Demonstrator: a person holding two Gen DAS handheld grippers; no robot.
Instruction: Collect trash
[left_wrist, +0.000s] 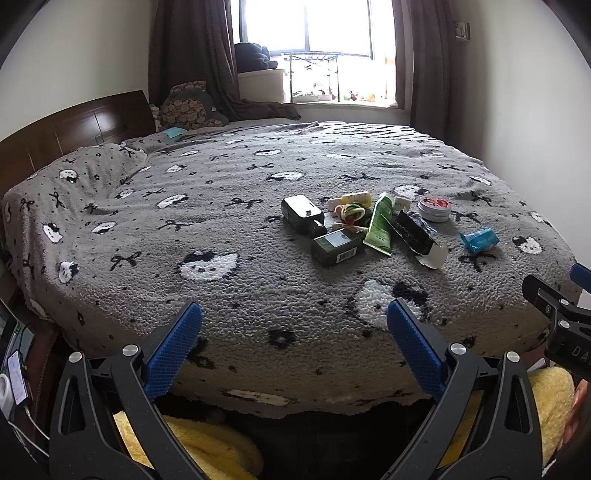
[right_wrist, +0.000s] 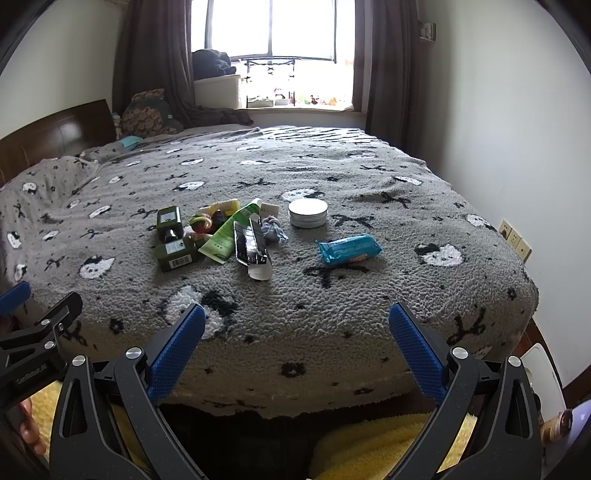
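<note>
Hovering wide open and empty over the grey patterned bed (left_wrist: 229, 206): left claw (left_wrist: 293, 345), right claw (right_wrist: 297, 347), near a blue plastic packet (right_wrist: 349, 249).

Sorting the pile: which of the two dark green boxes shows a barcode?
The nearer dark green box, barcode facing the tools; the farther one shows none.

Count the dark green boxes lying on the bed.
2. One dark green box lies at the left edge of the pile; the other, barcode showing, lies just nearer the camera, beside the light green tube. The clutter could hide more.
</note>
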